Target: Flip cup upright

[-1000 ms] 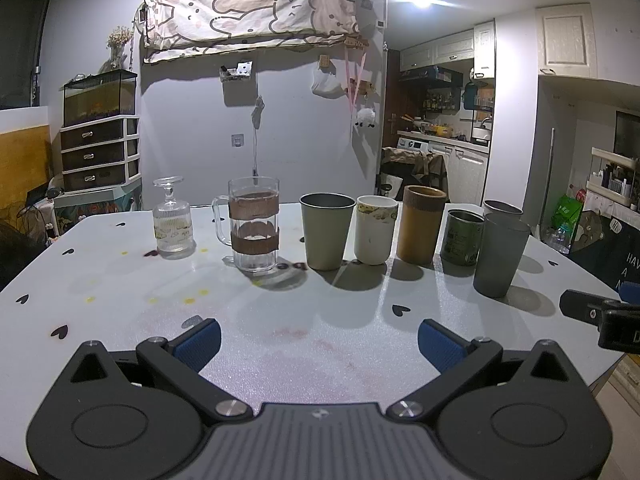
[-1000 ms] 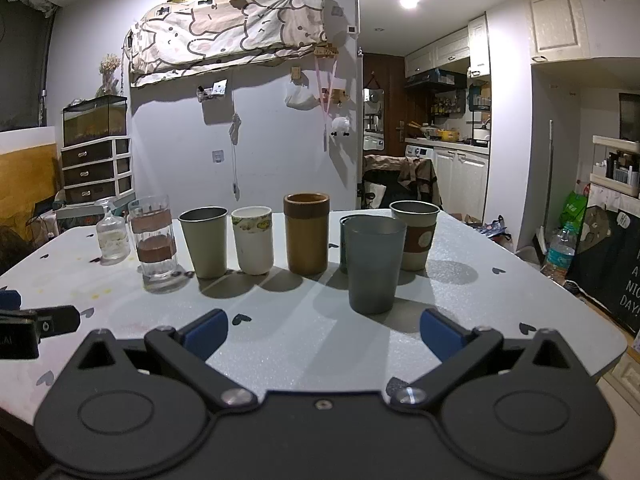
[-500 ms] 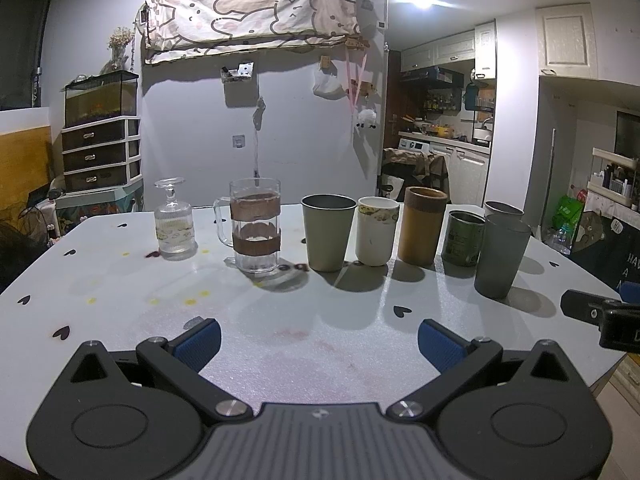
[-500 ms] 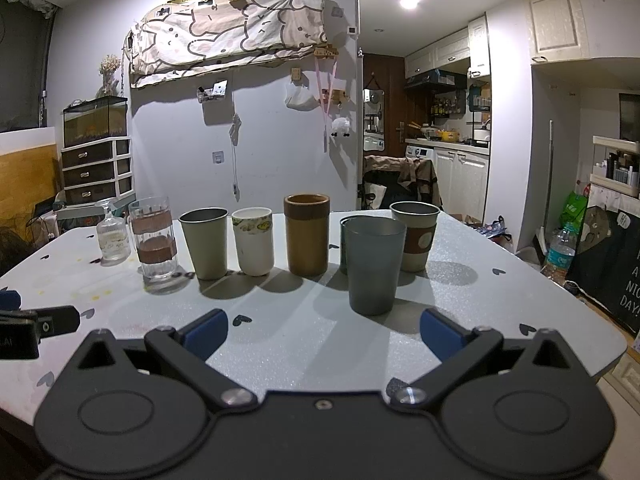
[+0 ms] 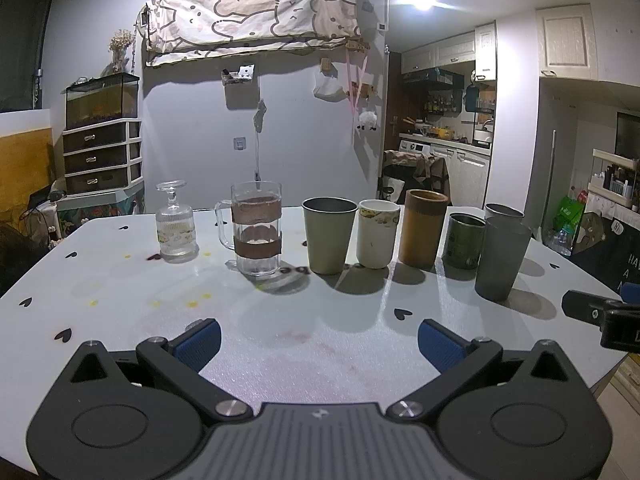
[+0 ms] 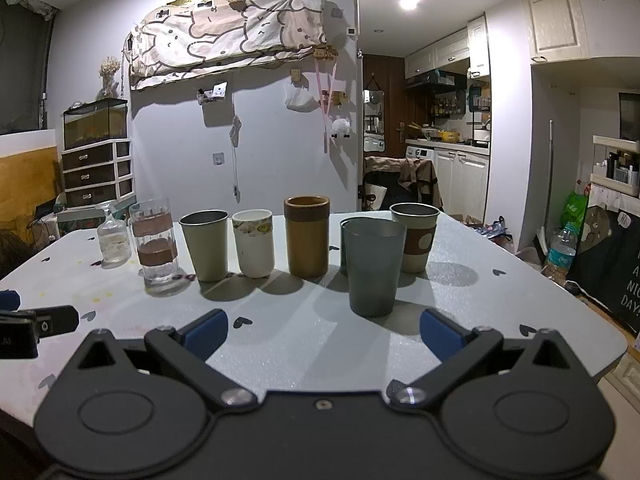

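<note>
A row of cups stands on the white table (image 5: 120, 280). At the left a small ribbed stemmed glass (image 5: 176, 224) stands upside down, foot up; it also shows in the right wrist view (image 6: 113, 240). The others are upright: a glass mug with brown bands (image 5: 256, 236), an olive cup (image 5: 328, 236), a white cup (image 5: 377, 234), a brown cup (image 5: 424, 228), a green tin (image 5: 463, 242), a grey tumbler (image 5: 502, 258) (image 6: 374, 266) and a sleeved paper cup (image 6: 416, 238). My left gripper (image 5: 318, 340) and right gripper (image 6: 324, 330) are open and empty, hovering near the table's front edge.
The right gripper's tip (image 5: 600, 314) shows at the right of the left wrist view; the left gripper's tip (image 6: 36, 324) shows at the left of the right wrist view. A drawer unit (image 5: 102, 156) with a fish tank stands behind the table.
The left wrist view has shifted very slightly; the cups and both grippers stay as they were.
</note>
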### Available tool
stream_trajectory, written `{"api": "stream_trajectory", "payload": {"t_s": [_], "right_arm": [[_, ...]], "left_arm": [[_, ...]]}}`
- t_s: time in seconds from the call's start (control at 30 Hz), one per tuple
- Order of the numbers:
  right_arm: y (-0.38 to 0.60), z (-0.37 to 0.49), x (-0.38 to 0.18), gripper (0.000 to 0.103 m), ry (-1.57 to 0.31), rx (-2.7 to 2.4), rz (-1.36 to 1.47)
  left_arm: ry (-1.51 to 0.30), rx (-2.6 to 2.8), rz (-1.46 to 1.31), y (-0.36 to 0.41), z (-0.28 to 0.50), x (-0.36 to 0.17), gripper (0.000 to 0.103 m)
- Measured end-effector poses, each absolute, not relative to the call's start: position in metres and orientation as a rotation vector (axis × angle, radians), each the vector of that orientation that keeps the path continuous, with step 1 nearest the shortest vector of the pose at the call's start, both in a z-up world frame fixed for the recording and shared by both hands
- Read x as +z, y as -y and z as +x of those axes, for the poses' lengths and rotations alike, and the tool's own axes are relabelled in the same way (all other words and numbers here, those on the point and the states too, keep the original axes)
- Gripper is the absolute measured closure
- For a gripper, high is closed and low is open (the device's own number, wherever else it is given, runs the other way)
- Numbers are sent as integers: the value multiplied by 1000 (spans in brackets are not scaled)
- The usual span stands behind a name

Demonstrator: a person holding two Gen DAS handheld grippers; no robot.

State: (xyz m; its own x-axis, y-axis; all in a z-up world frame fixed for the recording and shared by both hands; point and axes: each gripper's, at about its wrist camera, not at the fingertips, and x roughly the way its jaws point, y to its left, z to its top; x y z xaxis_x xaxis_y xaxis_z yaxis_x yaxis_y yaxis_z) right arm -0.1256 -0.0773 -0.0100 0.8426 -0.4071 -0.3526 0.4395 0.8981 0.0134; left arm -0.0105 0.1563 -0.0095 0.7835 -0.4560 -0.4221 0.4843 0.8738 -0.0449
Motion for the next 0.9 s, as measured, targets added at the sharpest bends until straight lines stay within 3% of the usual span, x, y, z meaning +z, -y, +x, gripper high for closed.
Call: {"api": "stream_trajectory", "payload": {"t_s": [0.9], "right_arm": [[77,-126,-11,0,-351,-448,96]], "left_arm": [[-433,-509,70,-157,-12,-7,0]]}}
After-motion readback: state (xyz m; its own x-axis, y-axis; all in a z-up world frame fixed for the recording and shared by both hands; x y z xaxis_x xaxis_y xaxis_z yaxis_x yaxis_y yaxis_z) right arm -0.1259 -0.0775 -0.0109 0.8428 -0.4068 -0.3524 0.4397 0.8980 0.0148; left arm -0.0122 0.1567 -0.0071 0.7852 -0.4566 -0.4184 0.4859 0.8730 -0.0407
